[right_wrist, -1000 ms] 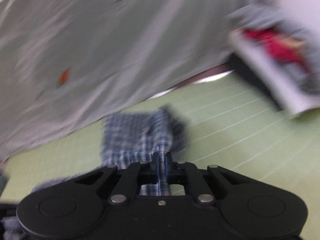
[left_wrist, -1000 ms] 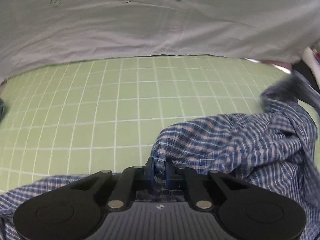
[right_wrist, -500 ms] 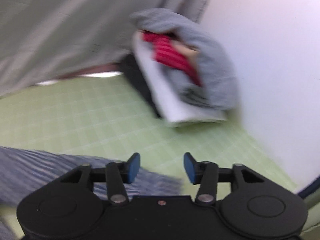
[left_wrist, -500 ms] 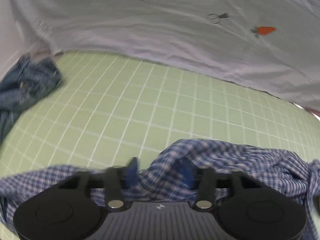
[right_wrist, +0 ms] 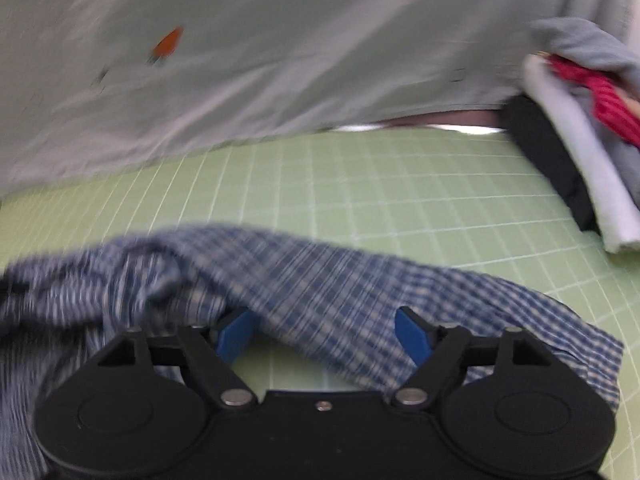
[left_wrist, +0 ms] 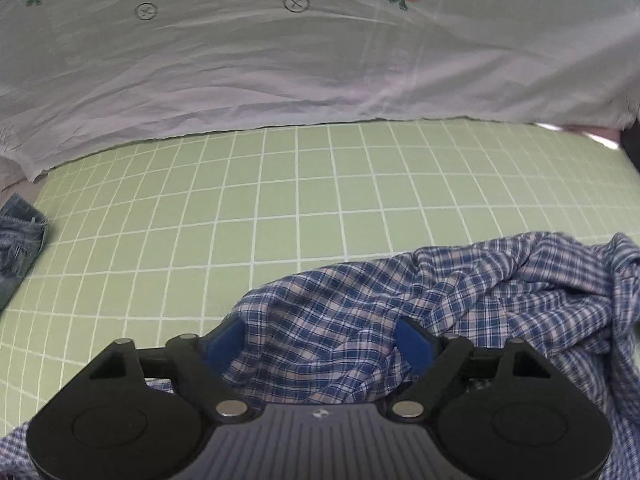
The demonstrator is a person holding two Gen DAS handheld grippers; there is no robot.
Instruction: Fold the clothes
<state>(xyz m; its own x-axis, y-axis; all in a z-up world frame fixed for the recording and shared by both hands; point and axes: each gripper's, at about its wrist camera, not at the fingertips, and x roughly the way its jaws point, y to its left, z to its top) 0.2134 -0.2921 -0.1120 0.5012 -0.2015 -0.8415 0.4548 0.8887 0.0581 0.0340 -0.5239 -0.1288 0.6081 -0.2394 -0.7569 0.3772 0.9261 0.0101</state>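
Note:
A blue and white plaid shirt [left_wrist: 460,292] lies crumpled on the green grid mat [left_wrist: 300,208]. It also shows in the right wrist view [right_wrist: 312,276], blurred. My left gripper [left_wrist: 320,340] is open, its blue pads on either side of a bunched fold of the shirt. My right gripper [right_wrist: 326,332] is open too, with a band of the shirt lying across the gap between its pads. Neither gripper holds the cloth.
A white sheet with carrot prints [left_wrist: 280,60] hangs along the mat's far edge. A piece of denim [left_wrist: 20,240] lies at the mat's left edge. A stack of folded clothes, grey, white and red [right_wrist: 592,112], sits at the right.
Both grippers were shut on the shirt a second ago and have opened wide. The shirt has dropped onto the mat. The right gripper swung right, then back left.

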